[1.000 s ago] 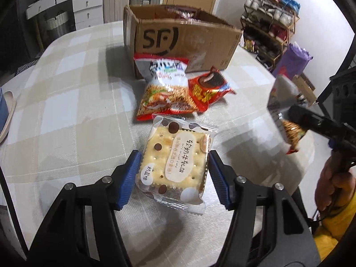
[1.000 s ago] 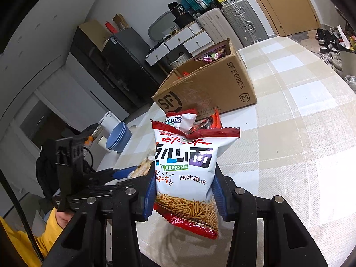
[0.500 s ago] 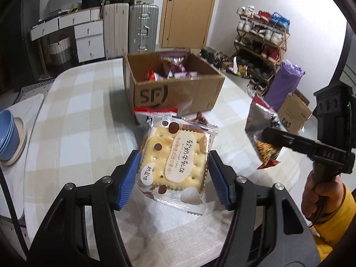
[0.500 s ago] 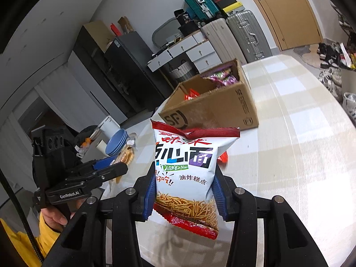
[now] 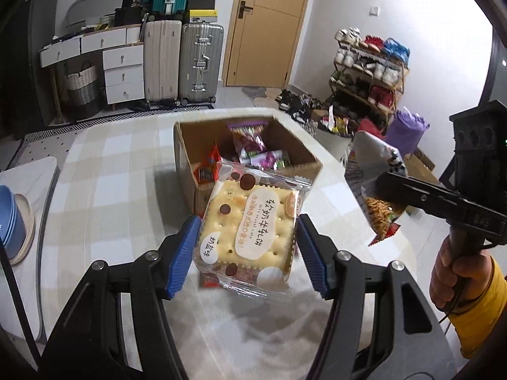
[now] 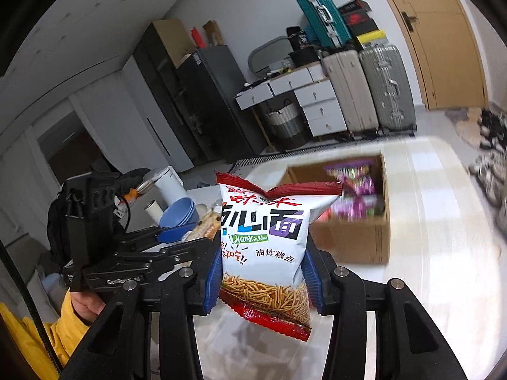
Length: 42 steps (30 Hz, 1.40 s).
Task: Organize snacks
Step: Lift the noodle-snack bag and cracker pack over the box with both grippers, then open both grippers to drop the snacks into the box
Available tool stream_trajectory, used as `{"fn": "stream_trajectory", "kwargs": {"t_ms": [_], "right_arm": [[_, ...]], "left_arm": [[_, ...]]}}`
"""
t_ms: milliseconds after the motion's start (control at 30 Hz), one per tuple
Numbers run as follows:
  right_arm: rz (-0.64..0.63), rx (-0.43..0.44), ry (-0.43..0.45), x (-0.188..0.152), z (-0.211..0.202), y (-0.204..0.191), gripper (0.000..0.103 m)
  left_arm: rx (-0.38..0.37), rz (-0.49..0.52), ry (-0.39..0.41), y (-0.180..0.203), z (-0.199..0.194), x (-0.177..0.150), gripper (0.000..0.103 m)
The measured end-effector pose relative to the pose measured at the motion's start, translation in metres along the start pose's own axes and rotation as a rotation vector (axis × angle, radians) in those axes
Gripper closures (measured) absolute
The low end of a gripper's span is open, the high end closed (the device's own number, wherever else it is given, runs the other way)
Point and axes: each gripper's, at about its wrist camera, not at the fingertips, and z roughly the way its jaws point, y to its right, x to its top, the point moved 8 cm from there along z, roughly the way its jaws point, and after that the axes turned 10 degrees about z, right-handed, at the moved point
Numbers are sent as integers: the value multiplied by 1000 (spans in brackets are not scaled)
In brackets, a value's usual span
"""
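Observation:
My left gripper (image 5: 248, 250) is shut on a clear-wrapped cracker pack (image 5: 250, 224), held in the air above the checked table (image 5: 104, 190). Its blue pads press the pack's two sides. My right gripper (image 6: 263, 269) is shut on a white and red noodle snack bag (image 6: 263, 240), also lifted clear of the table. Behind both stands an open cardboard box (image 5: 187, 148) with purple and red packets inside; in the right wrist view the box (image 6: 355, 237) is blurred. From the left wrist view the right gripper (image 5: 383, 183) shows at the right with the noodle bag (image 5: 374, 171).
Blue bowls (image 5: 9, 224) sit on a plate at the table's left edge. Another red packet peeks out under the cracker pack (image 5: 207, 283). A hand in a yellow sleeve (image 5: 465, 272) holds the right gripper. Suitcases (image 5: 196, 63), drawers and a shoe rack (image 5: 367, 72) stand beyond the table.
Both grippers have risen with their packs, so the table sits lower in view and the inside of the box now shows. The snack bags near the box have dropped out of sight.

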Motion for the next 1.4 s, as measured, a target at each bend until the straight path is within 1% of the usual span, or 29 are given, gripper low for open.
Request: {"fn": "stream_trajectory", "kwargs": {"t_ms": [133, 233, 333, 467, 700, 833, 967, 1167, 1400], "right_arm": [[-35, 18, 25, 34, 4, -8, 58], [-62, 4, 44, 57, 13, -7, 58], [-50, 2, 44, 75, 26, 0, 58], [-47, -19, 45, 92, 46, 13, 58], [-36, -58, 33, 110, 78, 37, 58], [-26, -70, 18, 118, 94, 49, 58], [-17, -79, 8, 120, 102, 57, 58], [-16, -91, -7, 120, 115, 60, 58], [-10, -106, -20, 116, 122, 67, 58]], "left_arm": [[0, -21, 16, -17, 10, 33, 44], [18, -30, 30, -24, 26, 62, 44], [28, -36, 44, -36, 38, 88, 44], [51, -46, 58, -49, 56, 120, 44], [55, -51, 57, -57, 100, 162, 44], [47, -78, 55, -62, 123, 180, 44], [40, -83, 52, -68, 142, 194, 44], [38, -71, 40, -71, 162, 196, 44], [38, -67, 3, -74, 190, 193, 44]]}}
